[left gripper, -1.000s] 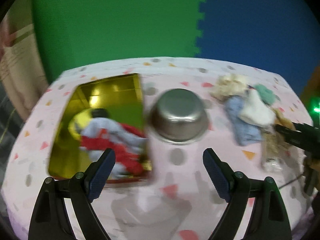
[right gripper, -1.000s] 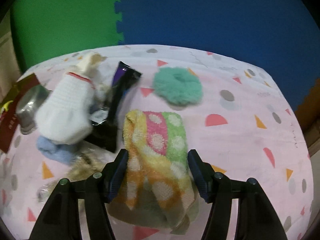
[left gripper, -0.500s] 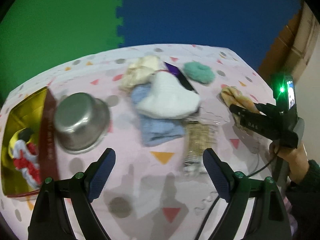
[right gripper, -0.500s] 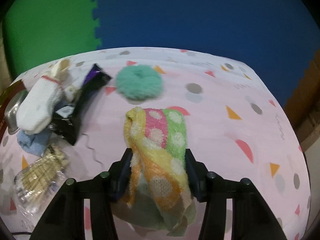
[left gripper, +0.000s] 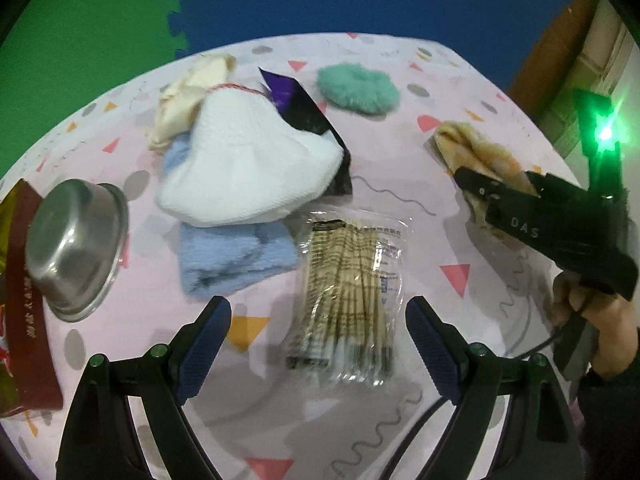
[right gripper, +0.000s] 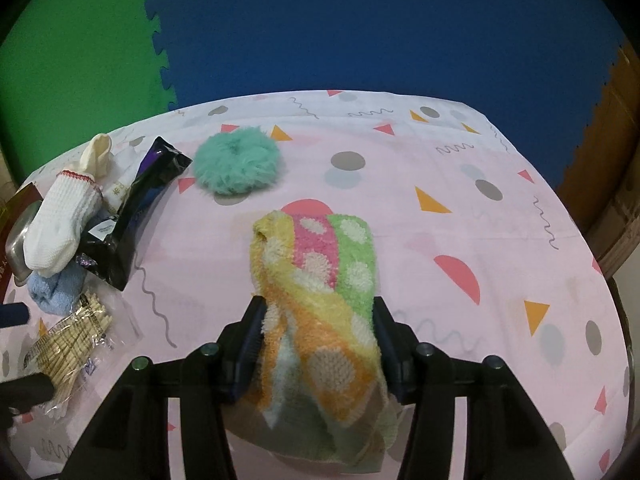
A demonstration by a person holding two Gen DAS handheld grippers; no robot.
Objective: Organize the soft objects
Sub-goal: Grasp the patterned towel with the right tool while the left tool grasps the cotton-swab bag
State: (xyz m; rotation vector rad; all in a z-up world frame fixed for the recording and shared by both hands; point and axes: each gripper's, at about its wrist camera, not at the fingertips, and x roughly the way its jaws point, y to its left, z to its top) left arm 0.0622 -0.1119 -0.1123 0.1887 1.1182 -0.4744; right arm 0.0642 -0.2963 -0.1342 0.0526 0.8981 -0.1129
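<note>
My right gripper (right gripper: 318, 328) holds a fuzzy sock (right gripper: 332, 264) striped yellow, pink and green. Both pads press its sides, and the jaws are opening slightly. In the left wrist view the same gripper (left gripper: 468, 184) grips the sock (left gripper: 472, 148) at the right. My left gripper (left gripper: 318, 336) stands open above a clear packet of sticks (left gripper: 352, 292), touching nothing. Beyond it a white sock (left gripper: 248, 160) lies over a blue fuzzy sock (left gripper: 236, 256) and a cream sock (left gripper: 192, 92). A teal fluffy scrunchie (left gripper: 358, 86) lies apart at the back.
A black and purple packet (left gripper: 308, 116) is tucked under the white sock. An upturned steel bowl (left gripper: 72, 248) leans by a red and gold box (left gripper: 24, 300) at the left. A hand (left gripper: 592, 320) holds the right gripper. The pink patterned tablecloth (right gripper: 460, 208) ends at blue and green floor mats.
My left gripper has swung right from the gold box and bowl to the sock pile and stick packet, staying open. The right jaws narrowed onto the striped sock and shifted a little.
</note>
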